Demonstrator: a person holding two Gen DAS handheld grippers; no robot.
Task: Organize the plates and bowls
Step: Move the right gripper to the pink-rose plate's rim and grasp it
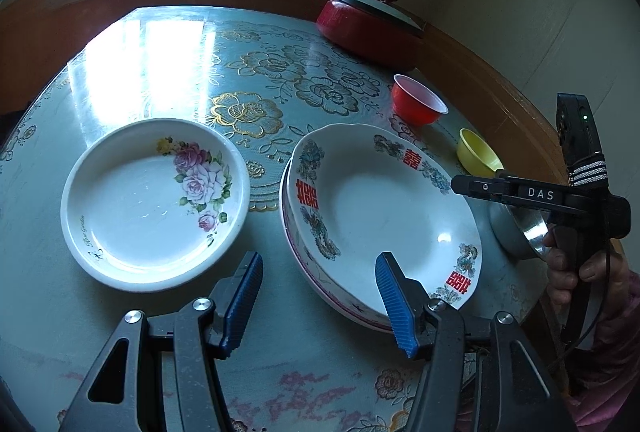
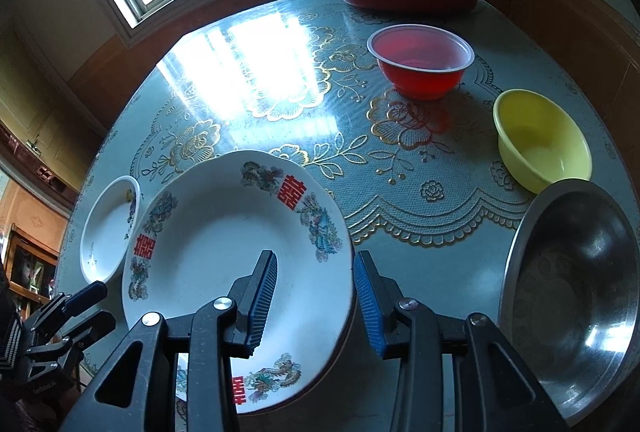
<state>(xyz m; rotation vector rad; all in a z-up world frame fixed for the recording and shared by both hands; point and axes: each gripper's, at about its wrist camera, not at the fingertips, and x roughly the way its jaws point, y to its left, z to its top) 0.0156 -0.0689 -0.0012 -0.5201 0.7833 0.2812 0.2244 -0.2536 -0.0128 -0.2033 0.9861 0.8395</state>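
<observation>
- The left gripper (image 1: pixel 320 296) hangs with its fingers wide and nothing between them, low over the table (image 1: pixel 280 352) in the gap between the rose plate (image 1: pixel 132 216) and the dragon plate (image 1: pixel 384 216). One pad hangs over the dragon plate's near rim, so a careless drop could knock it.
- The dragon plate sits on top of another plate, making a small stack. A sideways nudge could slide it off the one beneath, since glazed surfaces probably slip easily.
- The right gripper (image 2: pixel 316 296) has its fingers partly open and empty, straddling the dragon plate's right rim from above. I cannot tell whether a pad touches it. Closing on only the thin rim risks the plate tilting or slipping out when lifted.
- The steel bowl (image 2: pixel 576 296) lies just beside the right gripper, with the yellow bowl (image 2: pixel 540 144) touching or nearly touching its far edge. A wide swing could bump both.
- The red bowl (image 2: pixel 420 64) stands further back, well apart, and looks safe.
</observation>
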